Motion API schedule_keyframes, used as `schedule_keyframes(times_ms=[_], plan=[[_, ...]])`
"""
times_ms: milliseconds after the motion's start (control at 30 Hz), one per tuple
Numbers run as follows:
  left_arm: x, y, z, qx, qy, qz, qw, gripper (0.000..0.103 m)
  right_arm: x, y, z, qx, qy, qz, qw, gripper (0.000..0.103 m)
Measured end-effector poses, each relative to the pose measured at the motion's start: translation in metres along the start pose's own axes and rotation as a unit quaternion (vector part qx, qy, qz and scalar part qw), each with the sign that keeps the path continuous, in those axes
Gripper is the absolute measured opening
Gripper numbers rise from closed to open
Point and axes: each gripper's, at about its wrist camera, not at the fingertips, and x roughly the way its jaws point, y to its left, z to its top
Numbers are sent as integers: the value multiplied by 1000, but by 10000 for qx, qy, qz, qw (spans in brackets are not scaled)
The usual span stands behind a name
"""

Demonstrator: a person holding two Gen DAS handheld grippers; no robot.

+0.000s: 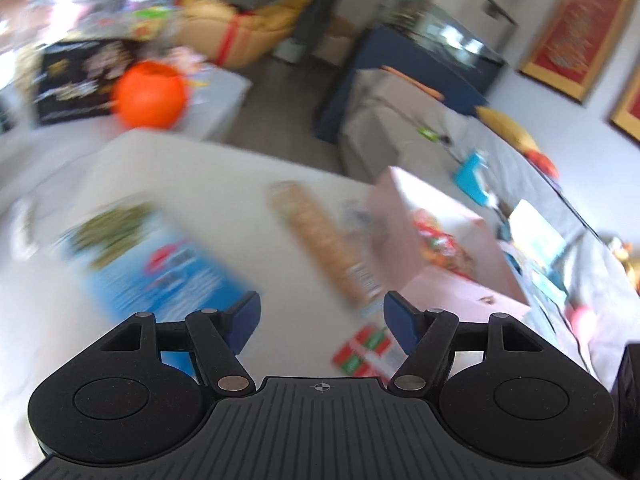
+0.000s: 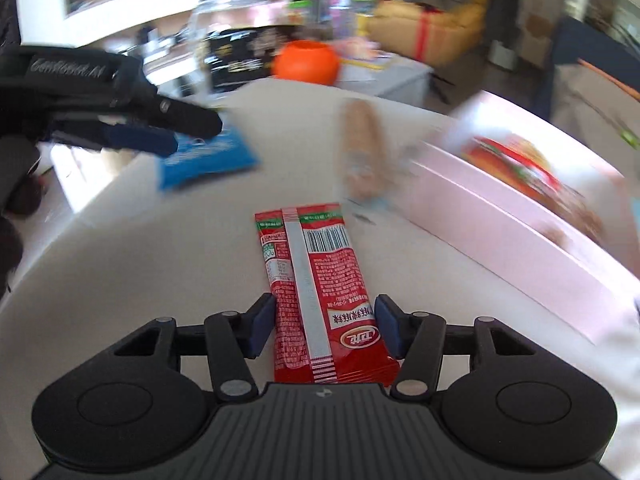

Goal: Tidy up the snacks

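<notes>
Clearly, the red snack packet [image 2: 320, 292] is bracketed by the right tool [image 2: 325, 328], whose jaws stand at either side of the packet's near end; whether the pads are pressing it cannot be told. The packet lies flat on the white worktop [image 2: 160, 260], back side up, lengthwise along the tool's axis. The left tool [image 1: 322, 322] is held above the worktop with jaws apart and nothing between them.

For a sound pick, the jaws should be closed squarely across the packet's width, since a thin foil wrapper is likely to buckle or slip if pinched at one corner. The pink box [image 2: 520, 216], just to the right and already holding colourful packets, is judged the likely destination.

A barcode and dense Chinese print are seen on the packet, with a white oval logo near the tool. The blue bag [image 2: 208, 158] and the long biscuit sleeve [image 2: 360, 148] are too blurred for their writing to be read.
</notes>
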Motion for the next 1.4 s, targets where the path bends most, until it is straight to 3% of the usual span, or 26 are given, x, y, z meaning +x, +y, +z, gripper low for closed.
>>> schedule_keyframes(times_ms=[67, 167, 233, 300, 433, 533, 667, 700, 733, 867, 900, 1000, 1033, 1067, 1133, 1200, 1267, 1400], plan=[[27, -14, 17, 241, 120, -166, 9995, 72, -6, -15, -11, 232, -85, 26, 9997, 63], [71, -33, 42, 653, 322, -27, 9973, 61, -6, -30, -26, 545, -201, 105, 9983, 69], [101, -43, 55, 950, 511, 37, 9942, 34, -7, -31, -34, 631, -422, 154, 9970, 71], [129, -47, 61, 1106, 630, 228, 9916, 23, -8, -29, -41, 616, -587, 126, 9963, 72], [170, -58, 62, 1661, 811, 203, 9826, 24, -8, -22, -41, 515, -615, -17, 9968, 73], [179, -61, 67, 1848, 692, 55, 9803, 21, -11, -27, -43, 634, -645, 90, 9959, 73], [185, -42, 74, 1458, 1115, -102, 9830, 40, -11, -31, -43, 730, -664, 175, 9950, 73], [184, -35, 73, 1328, 1213, -175, 9835, 42, -11, -32, -42, 731, -665, 175, 9950, 73], [181, -31, 71, 1285, 1308, -229, 9828, 32, -11, -31, -42, 727, -664, 172, 9950, 73], [156, -26, 50, 2146, 1325, -145, 9676, 30, -10, -31, -42, 715, -659, 162, 9951, 74], [150, -26, 46, 2377, 1338, 14, 9621, 26, -10, -31, -42, 715, -659, 162, 9951, 74], [138, -24, 39, 3037, 1255, 651, 9422, 27, -10, -31, -42, 705, -652, 136, 9953, 74], [136, -21, 41, 2980, 1250, 755, 9433, 26, -9, -30, -41, 696, -649, 121, 9954, 74], [134, -17, 45, 2770, 1270, 717, 9497, 26, -9, -30, -41, 684, -645, 104, 9955, 74], [132, -11, 57, 2194, 1272, 226, 9670, 28, -8, -28, -41, 669, -639, 72, 9957, 74], [135, -11, 68, 1754, 1245, -262, 9762, 28, -7, -27, -40, 667, -636, 52, 9957, 74], [149, -19, 74, 1628, 1227, -305, 9785, 29, -7, -27, -40, 668, -635, 51, 9957, 74], [187, -35, 76, 1660, 1235, 42, 9784, 29, -7, -27, -40, 734, -650, -6, 9952, 74]])
